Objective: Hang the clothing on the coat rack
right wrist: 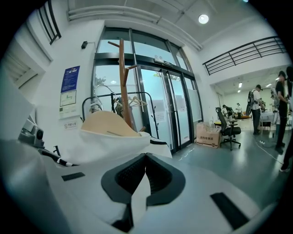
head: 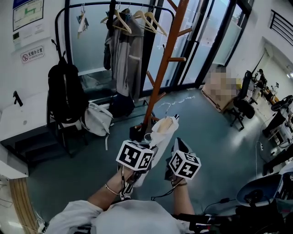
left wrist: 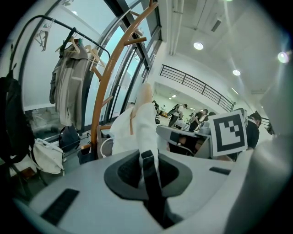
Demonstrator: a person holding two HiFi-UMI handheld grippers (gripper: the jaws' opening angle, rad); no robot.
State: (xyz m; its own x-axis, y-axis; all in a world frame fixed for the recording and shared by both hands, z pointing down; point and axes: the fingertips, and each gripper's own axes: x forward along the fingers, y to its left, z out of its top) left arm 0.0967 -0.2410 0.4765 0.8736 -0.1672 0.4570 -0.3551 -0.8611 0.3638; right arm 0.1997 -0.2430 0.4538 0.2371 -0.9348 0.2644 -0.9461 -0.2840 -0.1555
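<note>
A white garment on a wooden hanger hangs between my two grippers, low in the head view. My left gripper is shut on the garment's white cloth and a black trim. My right gripper is shut on a fold of the same white cloth. The hanger's pale shoulder rises above the collar in the right gripper view. The orange wooden coat rack stands ahead on the floor, beyond the garment, and also shows as the coat rack and the coat rack.
Behind the rack stands a black clothes rail with wooden hangers and a grey jacket. A black backpack and a white bag sit at the left. A box and an office chair are at the right, glass doors behind.
</note>
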